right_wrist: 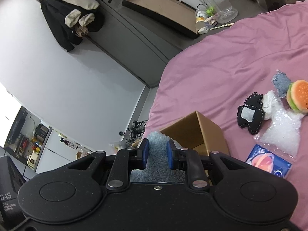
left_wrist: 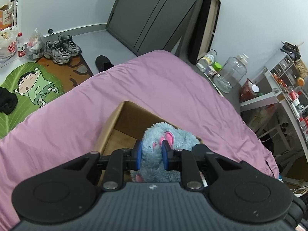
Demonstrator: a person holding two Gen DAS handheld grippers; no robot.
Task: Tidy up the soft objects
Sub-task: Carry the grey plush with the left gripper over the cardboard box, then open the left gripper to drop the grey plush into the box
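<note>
Progress so far looks like about 1 toy in: both the left gripper and right gripper have their jaws clamped on the fluffy blue plush, which sits over the open cardboard box on the pink bed. Left outside on the bed: burger plush, black stitched toy, denim piece and clear bag.

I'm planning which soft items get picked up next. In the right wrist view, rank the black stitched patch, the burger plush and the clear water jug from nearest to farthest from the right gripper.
1. Black stitched patch: on the pink bedspread, right of the right gripper and just beyond the cardboard box.
2. Burger plush: farther right, near the frame edge.
3. Clear water jug: off the bed, far back at the top.
</note>
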